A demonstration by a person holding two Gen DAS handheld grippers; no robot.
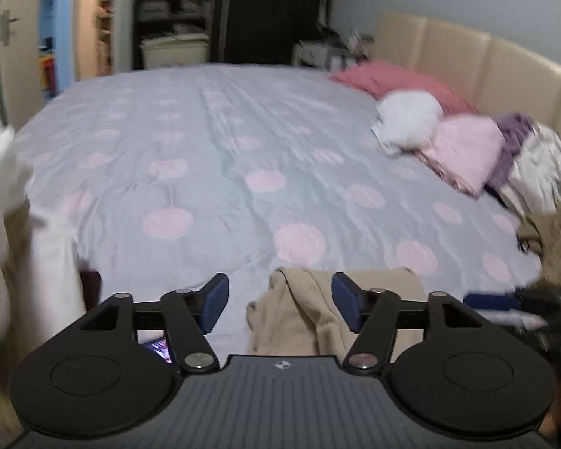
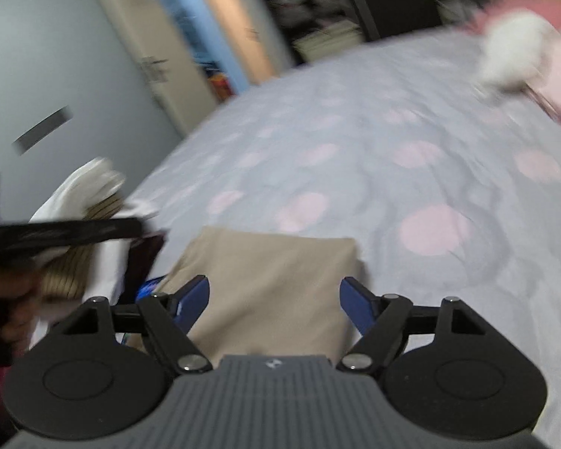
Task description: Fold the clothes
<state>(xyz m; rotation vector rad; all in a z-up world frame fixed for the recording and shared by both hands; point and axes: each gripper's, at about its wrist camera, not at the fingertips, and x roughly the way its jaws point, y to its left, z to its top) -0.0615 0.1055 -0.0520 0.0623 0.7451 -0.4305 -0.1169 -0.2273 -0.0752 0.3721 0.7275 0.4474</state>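
Note:
A folded beige garment (image 1: 310,314) lies at the near edge of the bed; in the right wrist view it (image 2: 273,280) is a flat rectangle. My left gripper (image 1: 280,301) is open and empty, its right pad over the garment's bunched edge. My right gripper (image 2: 275,301) is open and empty, its jaws spread above the garment's near end. The left gripper shows blurred at the left of the right wrist view (image 2: 56,232). The right gripper shows at the right edge of the left wrist view (image 1: 531,307). A pile of unfolded clothes (image 1: 478,149) lies at the right by the headboard.
The bed sheet (image 1: 224,142) is grey with pink dots. A white and striped stack of clothes (image 2: 82,224) sits at the bed's left edge. A pink pillow (image 1: 392,78) lies by the cream headboard (image 1: 486,56). A fuzzy tan cloth (image 1: 557,243) is at the right. A wardrobe and door stand beyond.

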